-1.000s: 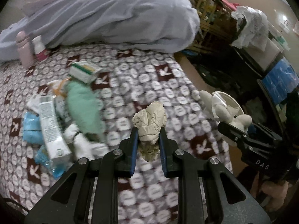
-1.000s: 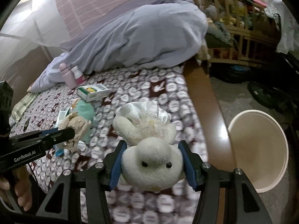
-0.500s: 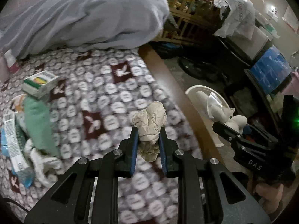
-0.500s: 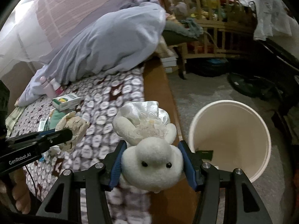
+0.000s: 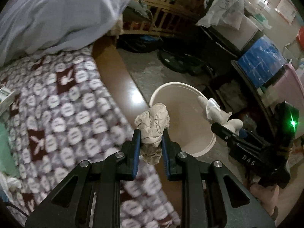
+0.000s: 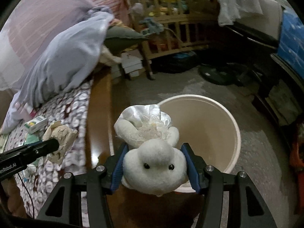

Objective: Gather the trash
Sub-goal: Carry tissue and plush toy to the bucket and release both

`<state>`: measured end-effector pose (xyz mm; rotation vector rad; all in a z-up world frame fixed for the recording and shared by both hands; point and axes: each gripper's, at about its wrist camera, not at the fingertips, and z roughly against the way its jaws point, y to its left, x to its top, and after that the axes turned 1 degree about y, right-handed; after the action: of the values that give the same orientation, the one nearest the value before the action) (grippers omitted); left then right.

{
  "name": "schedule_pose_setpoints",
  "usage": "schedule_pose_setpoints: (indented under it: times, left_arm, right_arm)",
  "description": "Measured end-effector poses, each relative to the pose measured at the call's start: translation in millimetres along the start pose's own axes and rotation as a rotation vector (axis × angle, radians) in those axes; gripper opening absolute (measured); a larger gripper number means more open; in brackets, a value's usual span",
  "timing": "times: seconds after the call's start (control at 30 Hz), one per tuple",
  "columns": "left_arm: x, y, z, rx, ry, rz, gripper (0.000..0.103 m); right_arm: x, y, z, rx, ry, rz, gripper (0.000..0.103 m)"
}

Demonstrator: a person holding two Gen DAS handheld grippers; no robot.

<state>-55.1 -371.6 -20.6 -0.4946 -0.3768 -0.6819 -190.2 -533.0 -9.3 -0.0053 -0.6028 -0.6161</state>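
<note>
The bed (image 5: 62, 102), covered by a maroon sheet printed with white ovals and rabbit figures, is seen to the left of the cream bin (image 5: 191, 102), with its glossy wooden side rail (image 5: 121, 87) running just beside the bin's rim. A lavender quilt (image 5: 57, 17) is heaped on the bed, well beyond the bin. The bin is stood on the grey floor (image 6: 266, 152), open and upright; its inside is seen as bare cream wall.

The right gripper (image 6: 154, 166) is held over the near rim of the bin, and a white plush toy (image 6: 152, 152) is clamped between its blue pads, face toward the camera. The left gripper (image 5: 151, 146) is held at the bin's left edge, above the rail, and a crumpled beige paper ball (image 5: 152, 127) is pinched narrowly between its fingers. A green-and-white carton (image 6: 36, 124) is left on the bed, well apart from the bin.
</note>
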Motion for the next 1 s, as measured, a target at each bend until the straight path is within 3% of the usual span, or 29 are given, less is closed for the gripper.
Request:
schedule_pose_setpoints:
  times: [0.37, 0.57, 0.67, 0.73, 1.0]
  left_arm:
    - [19.3, -25.5, -50.8, -0.017, 0.053, -0.021, 0.019]
    - [25.8, -33.7, -67.4, -0.076, 0.062, -0.017, 0.019]
    - [27.7, -38.2, -70.8, -0.115, 0.055, -0.011, 0.029]
    - [27.8, -38.0, -69.9, -0.121, 0.054, -0.010, 0.041]
    - [22.3, -24.1, -54.7, -0.072, 0.043, 0.003, 0.042]
  right_arm:
    - [0.1, -39.5, -23.4, -0.027, 0.036, -0.062, 0.055]
    - [1.1, -50.9, -31.6, -0.039, 0.038, -0.078, 0.055]
    - [2.3, -54.0, -32.1, -0.049, 0.025, -0.091, 0.058]
    - [2.7, -53.7, -32.6, -0.047, 0.024, -0.100, 0.069]
    - [1.0, -44.0, -32.6, -0.037, 0.047, -0.084, 0.070]
